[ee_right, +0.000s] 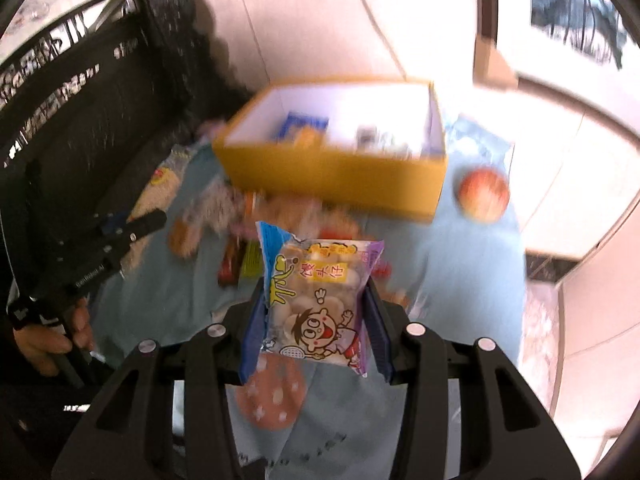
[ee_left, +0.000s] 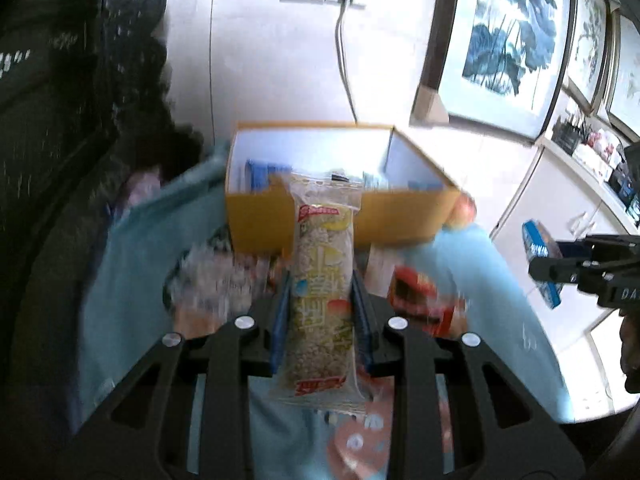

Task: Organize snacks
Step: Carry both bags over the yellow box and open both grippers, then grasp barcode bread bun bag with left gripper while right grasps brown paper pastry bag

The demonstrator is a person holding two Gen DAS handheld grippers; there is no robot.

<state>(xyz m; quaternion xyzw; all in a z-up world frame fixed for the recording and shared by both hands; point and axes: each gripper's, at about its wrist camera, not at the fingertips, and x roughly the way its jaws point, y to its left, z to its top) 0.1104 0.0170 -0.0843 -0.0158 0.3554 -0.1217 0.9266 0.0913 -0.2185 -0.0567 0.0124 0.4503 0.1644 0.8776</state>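
Note:
My left gripper [ee_left: 320,280] is shut on a long clear packet of puffed-rice bar [ee_left: 323,240], lifted above the blue cloth [ee_left: 132,280] and pointing at the yellow box [ee_left: 260,220]. My right gripper [ee_right: 316,284] is shut on a small bag of round white biscuits with a cartoon child [ee_right: 320,300], also raised in front of the yellow box [ee_right: 332,176]. The box is open on top, with a few packets inside. Each gripper shows in the other's view: the right gripper [ee_left: 536,270] at the right edge, the left gripper [ee_right: 160,216] at the left.
Several loose snack packets [ee_right: 236,260] lie blurred on the cloth before the box, among them a red one [ee_left: 420,300]. An apple [ee_right: 483,196] sits right of the box. Dark furniture [ee_right: 100,120] stands to the left, framed pictures [ee_left: 508,32] and a white cabinet to the right.

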